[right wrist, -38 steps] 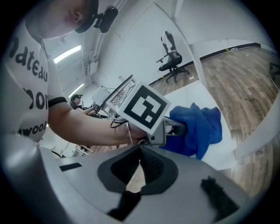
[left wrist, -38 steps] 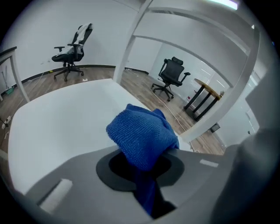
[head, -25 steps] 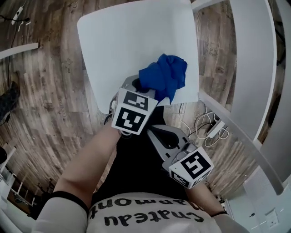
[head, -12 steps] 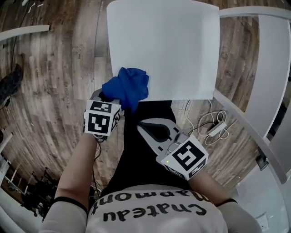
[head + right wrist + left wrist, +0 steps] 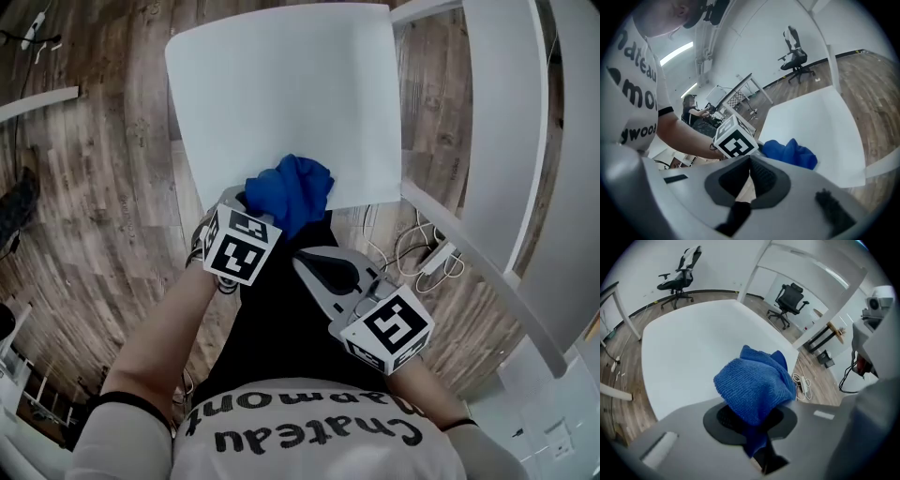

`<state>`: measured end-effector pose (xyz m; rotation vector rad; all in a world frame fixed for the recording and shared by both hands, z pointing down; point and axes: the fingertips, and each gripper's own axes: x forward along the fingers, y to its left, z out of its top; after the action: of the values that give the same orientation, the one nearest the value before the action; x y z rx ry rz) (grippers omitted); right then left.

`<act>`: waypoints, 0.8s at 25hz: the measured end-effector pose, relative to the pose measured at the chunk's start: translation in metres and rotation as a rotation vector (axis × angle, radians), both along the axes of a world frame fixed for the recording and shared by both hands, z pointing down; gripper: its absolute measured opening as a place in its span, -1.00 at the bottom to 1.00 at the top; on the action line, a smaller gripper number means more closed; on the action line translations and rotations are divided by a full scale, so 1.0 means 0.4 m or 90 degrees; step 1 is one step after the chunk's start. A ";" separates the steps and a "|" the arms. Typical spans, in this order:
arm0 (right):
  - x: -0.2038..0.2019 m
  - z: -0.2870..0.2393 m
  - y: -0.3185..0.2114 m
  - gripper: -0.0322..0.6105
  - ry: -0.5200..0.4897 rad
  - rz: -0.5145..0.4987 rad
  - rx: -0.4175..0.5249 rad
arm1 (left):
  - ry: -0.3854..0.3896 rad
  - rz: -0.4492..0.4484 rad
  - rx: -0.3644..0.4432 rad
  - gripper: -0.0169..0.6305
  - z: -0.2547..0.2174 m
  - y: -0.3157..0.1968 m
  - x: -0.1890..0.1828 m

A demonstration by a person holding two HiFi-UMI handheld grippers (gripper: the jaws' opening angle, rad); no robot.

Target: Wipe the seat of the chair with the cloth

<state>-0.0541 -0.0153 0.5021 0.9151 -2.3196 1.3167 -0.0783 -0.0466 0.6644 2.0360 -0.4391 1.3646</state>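
Observation:
The white chair seat (image 5: 281, 94) fills the upper middle of the head view. A bunched blue cloth (image 5: 289, 192) rests on its near edge, held by my left gripper (image 5: 253, 202), which is shut on it. In the left gripper view the blue cloth (image 5: 757, 383) bulges out from between the jaws over the seat (image 5: 689, 348). My right gripper (image 5: 328, 272) hangs below the seat edge in front of the person's dark trousers, shut with nothing in it. The right gripper view shows its closed jaws, the cloth (image 5: 790, 152) and the seat (image 5: 815, 126) beyond.
White frame bars (image 5: 497, 141) stand close on the right of the chair. Cables and a power strip (image 5: 436, 262) lie on the wooden floor under them. Black office chairs (image 5: 787, 298) stand farther off in the room. A seated person (image 5: 691, 108) is in the background.
The left gripper with the cloth has slid along the seat's near edge, from its right part to the left corner and back toward the middle. The right gripper stayed put.

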 end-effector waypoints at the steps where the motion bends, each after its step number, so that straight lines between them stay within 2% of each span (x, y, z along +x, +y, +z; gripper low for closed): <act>1: 0.021 -0.004 0.004 -0.85 0.002 0.008 0.001 | 0.010 0.021 0.008 -0.75 -0.001 0.001 0.035; 3: 0.062 -0.005 0.015 -0.85 0.006 0.028 -0.002 | 0.035 0.056 0.019 -0.74 -0.001 0.005 0.113; 8: 0.136 -0.022 0.042 -0.85 0.014 0.071 -0.021 | 0.120 0.106 -0.002 -0.75 -0.012 0.021 0.317; 12: 0.189 -0.038 0.060 -0.85 0.033 0.093 -0.027 | 0.144 0.143 -0.012 -0.75 -0.018 0.032 0.433; 15: 0.214 -0.043 0.059 -0.85 0.047 0.107 -0.025 | 0.145 0.108 -0.052 -0.75 -0.010 0.035 0.468; 18: 0.216 -0.067 0.035 -0.85 0.052 0.107 -0.012 | 0.138 0.045 -0.089 -0.75 -0.004 0.024 0.446; 20: 0.215 -0.095 0.008 -0.86 0.054 0.099 0.007 | 0.154 -0.003 -0.077 -0.75 -0.036 -0.011 0.404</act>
<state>0.0318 -0.0120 0.4642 1.1533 -2.2315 1.2984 0.0832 -0.0510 0.6501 2.0652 -0.2486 1.0970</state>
